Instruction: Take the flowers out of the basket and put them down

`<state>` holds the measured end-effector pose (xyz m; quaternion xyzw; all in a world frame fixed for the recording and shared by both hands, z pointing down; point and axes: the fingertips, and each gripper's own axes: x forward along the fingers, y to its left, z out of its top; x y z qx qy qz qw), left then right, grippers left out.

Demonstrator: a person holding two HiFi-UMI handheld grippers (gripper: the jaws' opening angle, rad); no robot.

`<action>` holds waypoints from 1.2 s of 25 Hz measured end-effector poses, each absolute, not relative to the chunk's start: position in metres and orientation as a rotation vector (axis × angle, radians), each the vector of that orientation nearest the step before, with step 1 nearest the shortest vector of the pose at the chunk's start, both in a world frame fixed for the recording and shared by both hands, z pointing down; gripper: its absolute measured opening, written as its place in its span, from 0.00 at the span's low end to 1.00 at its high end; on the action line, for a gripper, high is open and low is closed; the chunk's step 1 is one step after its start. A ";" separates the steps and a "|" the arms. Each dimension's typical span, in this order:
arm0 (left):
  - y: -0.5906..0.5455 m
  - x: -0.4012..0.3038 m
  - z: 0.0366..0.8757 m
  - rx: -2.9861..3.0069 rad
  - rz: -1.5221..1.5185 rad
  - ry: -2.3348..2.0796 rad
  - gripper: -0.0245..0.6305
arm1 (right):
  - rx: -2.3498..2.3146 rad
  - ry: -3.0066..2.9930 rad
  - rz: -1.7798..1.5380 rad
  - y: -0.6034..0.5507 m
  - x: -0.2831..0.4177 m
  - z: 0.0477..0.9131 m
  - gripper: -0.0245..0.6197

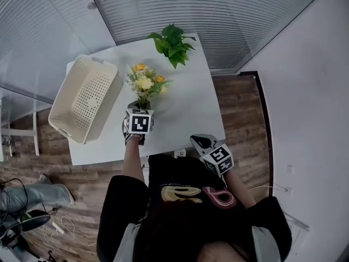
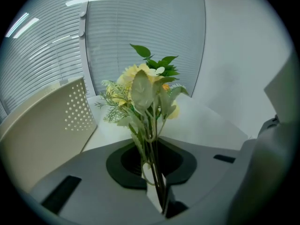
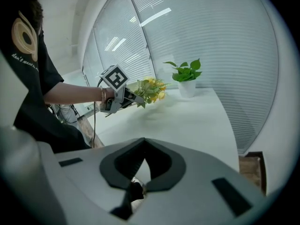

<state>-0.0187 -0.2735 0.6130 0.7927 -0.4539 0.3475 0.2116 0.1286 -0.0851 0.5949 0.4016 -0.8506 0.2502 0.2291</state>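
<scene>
The left gripper (image 1: pixel 137 107) is holding the flowers (image 1: pixel 145 82) over the desk (image 1: pixel 191 111), beside the tilted basket (image 1: pixel 82 100), jaws clamped on thin stems; these may be slipping, letting the bunch topple. The right gripper (image 3: pixel 137 187) is hanging empty, jaws together

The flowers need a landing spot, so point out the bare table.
Bare: the right half of the table, between the flowers, the potted plant and the right gripper. Crowded: the left side, where the basket sits tilted.
</scene>
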 end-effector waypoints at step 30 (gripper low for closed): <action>-0.277 -0.010 0.652 2.248 0.976 -1.180 0.16 | 1.242 -2.318 0.767 -0.080 0.137 0.591 0.05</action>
